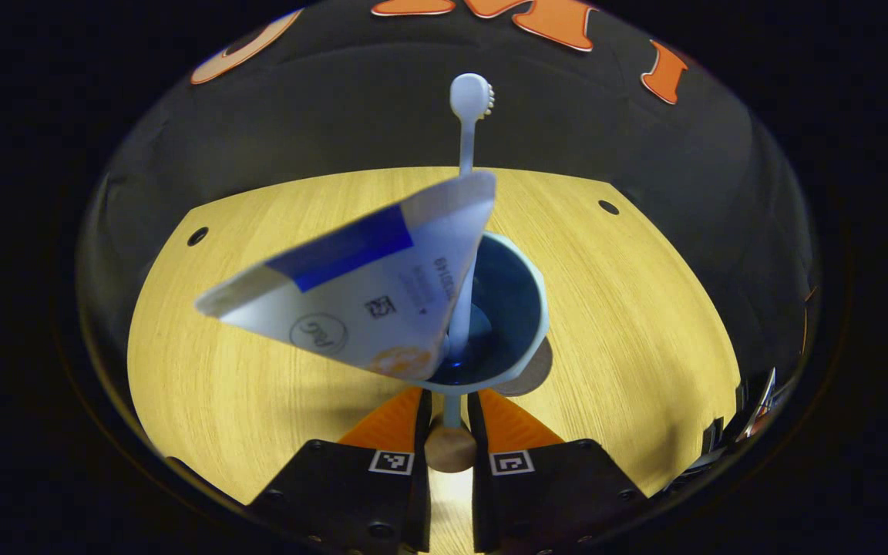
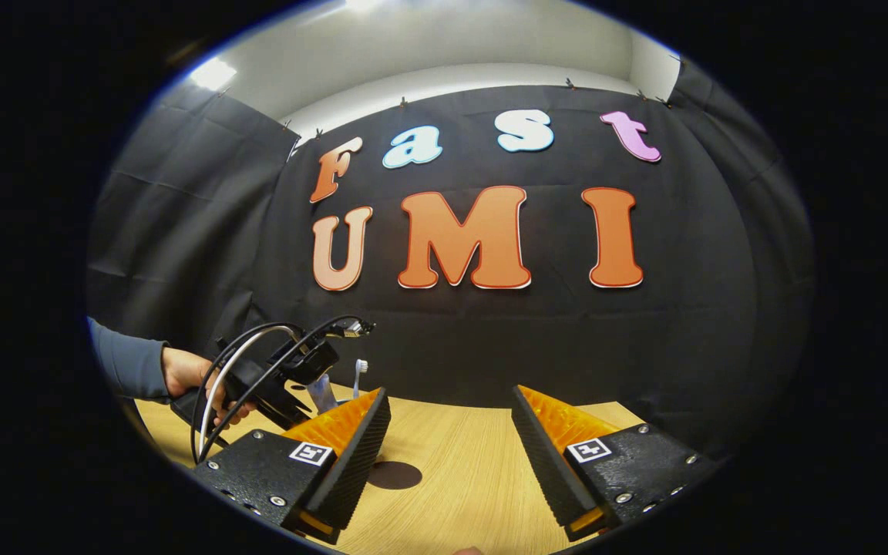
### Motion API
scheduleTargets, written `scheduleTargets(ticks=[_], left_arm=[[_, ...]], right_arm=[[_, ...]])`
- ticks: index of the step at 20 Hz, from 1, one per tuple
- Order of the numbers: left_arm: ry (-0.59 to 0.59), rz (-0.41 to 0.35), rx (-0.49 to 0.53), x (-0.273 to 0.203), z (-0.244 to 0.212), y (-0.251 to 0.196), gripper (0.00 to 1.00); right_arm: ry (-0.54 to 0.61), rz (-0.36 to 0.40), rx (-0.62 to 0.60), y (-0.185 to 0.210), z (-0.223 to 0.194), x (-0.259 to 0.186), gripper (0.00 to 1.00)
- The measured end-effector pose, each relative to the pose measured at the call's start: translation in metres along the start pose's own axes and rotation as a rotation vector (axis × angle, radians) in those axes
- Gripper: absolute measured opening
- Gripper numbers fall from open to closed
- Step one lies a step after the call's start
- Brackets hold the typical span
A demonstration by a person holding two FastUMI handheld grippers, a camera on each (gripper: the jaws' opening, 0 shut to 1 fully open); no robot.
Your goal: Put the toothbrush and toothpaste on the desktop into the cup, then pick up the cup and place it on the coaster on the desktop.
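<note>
In the left gripper view, the left claw (image 1: 450, 420) is closed on the thin handle of a pale blue plastic cup (image 1: 517, 308), which has a round wooden knob at its end, directly ahead of its fingers. Inside the cup stand a light blue toothbrush (image 1: 465, 131), upright with bristles at the top, and a white toothpaste tube with a blue band (image 1: 359, 289), leaning left over the rim. The cup sits above the light wooden surface (image 1: 629, 308), with a dark round coaster (image 1: 533, 374) showing just beyond and right of its base.

In the right gripper view, the right claw (image 2: 450, 439) is open with nothing between its fingers, low over the surface. The coaster lies just ahead near its left finger. Farther left, a hand (image 2: 186, 378) in a blue-grey sleeve holds the left claw.
</note>
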State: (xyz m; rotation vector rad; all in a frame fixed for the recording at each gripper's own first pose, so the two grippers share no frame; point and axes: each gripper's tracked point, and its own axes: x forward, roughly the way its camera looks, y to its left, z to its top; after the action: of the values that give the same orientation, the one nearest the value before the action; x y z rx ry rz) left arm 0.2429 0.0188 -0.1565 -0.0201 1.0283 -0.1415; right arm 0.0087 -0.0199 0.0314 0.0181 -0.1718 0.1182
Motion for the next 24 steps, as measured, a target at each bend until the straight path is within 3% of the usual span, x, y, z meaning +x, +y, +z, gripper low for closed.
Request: scheduleTargets(ticks=[6, 10, 11, 12, 14, 16, 19, 21, 22, 24], left_arm=[[0.038, -0.038, 0.052, 0.015, -0.002, -0.011, 0.21], [0.089, -0.017, 0.049, 0.023, -0.010, -0.015, 0.21], [0.102, -0.019, 0.045, 0.025, -0.013, -0.016, 0.21], [0.115, -0.024, 0.043, 0.026, -0.016, -0.017, 0.22], [0.122, -0.019, 0.047, 0.024, -0.018, -0.013, 0.23], [0.060, 0.001, 0.074, 0.012, -0.003, -0.009, 0.33], [0.010, 0.004, 0.093, 0.007, 0.012, -0.007, 0.70], [-0.032, 0.019, 0.097, -0.005, 0.005, -0.004, 0.77], [-0.063, 0.031, 0.098, -0.007, 0.006, 0.000, 0.87], [-0.135, 0.054, 0.095, -0.016, 0.007, 0.008, 0.98]], right_arm=[[0.038, -0.025, -0.002, -0.016, -0.011, -0.006, 0.95], [0.087, -0.030, -0.005, -0.020, -0.025, -0.008, 0.95], [0.092, -0.034, -0.004, -0.023, -0.026, -0.008, 1.00], [0.100, -0.035, 0.000, -0.023, -0.027, -0.009, 0.95], [0.112, -0.034, 0.014, -0.023, -0.030, -0.007, 0.95], [0.122, -0.030, 0.034, -0.021, -0.032, -0.006, 0.95], [0.129, -0.032, 0.045, -0.019, -0.034, -0.004, 0.95], [0.130, -0.029, 0.028, -0.016, -0.036, -0.004, 1.00], [0.139, -0.032, 0.015, -0.016, -0.039, -0.003, 0.95], [0.157, -0.035, -0.003, -0.014, -0.042, -0.001, 0.95]])
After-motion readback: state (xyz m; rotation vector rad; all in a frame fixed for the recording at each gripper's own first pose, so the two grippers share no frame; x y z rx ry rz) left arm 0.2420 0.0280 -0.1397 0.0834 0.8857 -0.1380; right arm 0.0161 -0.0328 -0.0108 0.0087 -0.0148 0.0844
